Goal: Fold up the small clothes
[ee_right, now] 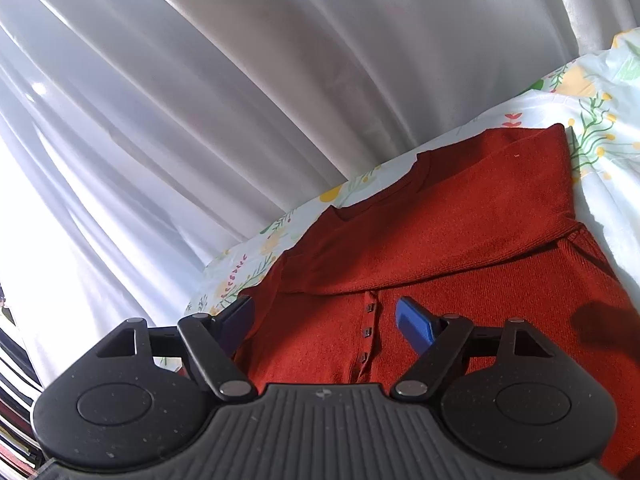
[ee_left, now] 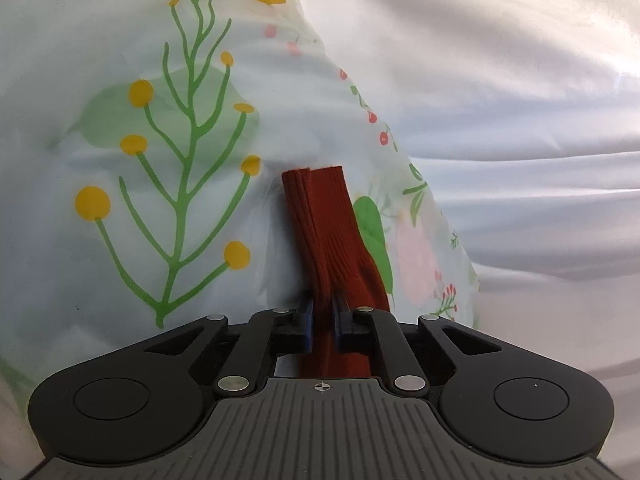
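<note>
In the left wrist view, my left gripper [ee_left: 322, 320] is shut on a ribbed cuff of the rust-red knit garment [ee_left: 324, 224]; the cuff sticks out past the blue pads and rests on the floral sheet [ee_left: 160, 160]. In the right wrist view, the same red garment [ee_right: 440, 240] lies flat on the floral sheet [ee_right: 600, 128], one part folded across its chest above a short row of small buttons [ee_right: 366, 332]. My right gripper [ee_right: 326, 320] hovers open over the button placket, its blue fingers [ee_right: 416, 324] spread to either side with nothing pinched between them.
White curtains [ee_right: 180, 100] hang behind the surface and fill the far side of both views. The sheet's edge [ee_right: 240, 272] runs diagonally just beyond the garment's collar. Striped fabric [ee_right: 12, 380] shows at the lower left.
</note>
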The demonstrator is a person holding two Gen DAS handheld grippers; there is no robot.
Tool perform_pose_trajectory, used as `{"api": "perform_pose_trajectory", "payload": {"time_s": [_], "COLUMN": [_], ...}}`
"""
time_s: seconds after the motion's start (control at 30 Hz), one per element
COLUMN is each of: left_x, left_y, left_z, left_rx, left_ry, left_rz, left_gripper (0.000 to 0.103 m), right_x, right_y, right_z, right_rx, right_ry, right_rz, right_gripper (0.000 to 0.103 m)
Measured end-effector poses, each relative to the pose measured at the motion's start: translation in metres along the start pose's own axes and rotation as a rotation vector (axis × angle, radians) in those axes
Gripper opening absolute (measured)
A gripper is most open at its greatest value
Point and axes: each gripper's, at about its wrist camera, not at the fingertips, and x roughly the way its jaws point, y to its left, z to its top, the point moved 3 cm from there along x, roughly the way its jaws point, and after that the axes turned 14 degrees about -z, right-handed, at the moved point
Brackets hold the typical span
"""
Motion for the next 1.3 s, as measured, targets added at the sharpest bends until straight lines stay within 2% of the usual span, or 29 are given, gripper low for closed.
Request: {"api": "perform_pose_trajectory", "payload": {"time_s": [0.2,0.3,0.4,0.47,0.53,0.63,0.7,0.77,0.83,0.87,0.9,0.97,1.1,1.2,1.3], "left_x": [0.001,-0.004,-0.007,-0.008,-0.01,-0.013,-0.011,-0.006,-0.001,0.0,-0.001,-0.006,-0.012,-0.014,-0.015], "left_y": [-0.007,-0.03,-0.069,-0.101,-0.133,-0.164,-0.167,-0.158,-0.143,-0.134,-0.127,-0.117,-0.113,-0.109,-0.102], "left_z": [-0.001,-0.011,-0.035,-0.065,-0.109,-0.197,-0.256,-0.305,-0.336,-0.342,-0.344,-0.339,-0.316,-0.302,-0.292], "left_rx": [0.037,0.134,0.286,0.411,0.557,0.744,0.827,0.902,0.924,0.91,0.896,0.893,0.898,0.865,0.825], "left_ry": [0.0,-0.001,0.043,0.113,0.219,0.431,0.587,0.698,0.768,0.792,0.803,0.778,0.72,0.662,0.648], "left_rz": [-0.009,-0.061,-0.141,-0.219,-0.314,-0.454,-0.489,-0.45,-0.382,-0.357,-0.337,-0.303,-0.265,-0.22,-0.182], "left_gripper": [0.009,0.009,0.008,0.008,0.008,0.009,0.009,0.01,0.021,0.03,0.047,0.072,0.092,0.097,0.098], "right_x": [0.004,0.004,0.0,-0.002,-0.003,-0.002,-0.001,0.003,0.009,0.013,0.018,0.029,0.063,0.099,0.136], "right_y": [-0.003,-0.001,0.0,-0.002,-0.004,-0.008,-0.009,-0.008,-0.005,-0.003,0.0,0.006,0.021,0.033,0.039], "right_z": [-0.001,0.0,0.0,0.0,0.0,0.0,0.0,-0.001,-0.001,-0.001,-0.001,-0.001,0.001,0.001,0.001], "right_rx": [0.0,-0.003,0.002,0.017,0.03,0.039,0.047,0.051,0.037,0.026,0.016,-0.006,-0.026,-0.006,0.02], "right_ry": [0.007,-0.002,-0.034,-0.055,-0.067,-0.068,-0.062,-0.044,-0.023,-0.009,0.006,0.039,0.128,0.216,0.292], "right_rz": [-0.03,-0.029,-0.018,-0.01,-0.013,-0.027,-0.02,-0.01,-0.019,-0.022,-0.02,-0.002,0.043,0.084,0.088], "right_gripper": [0.079,0.079,0.079,0.079,0.079,0.079,0.079,0.079,0.079,0.079,0.079,0.079,0.079,0.074,0.062]}}
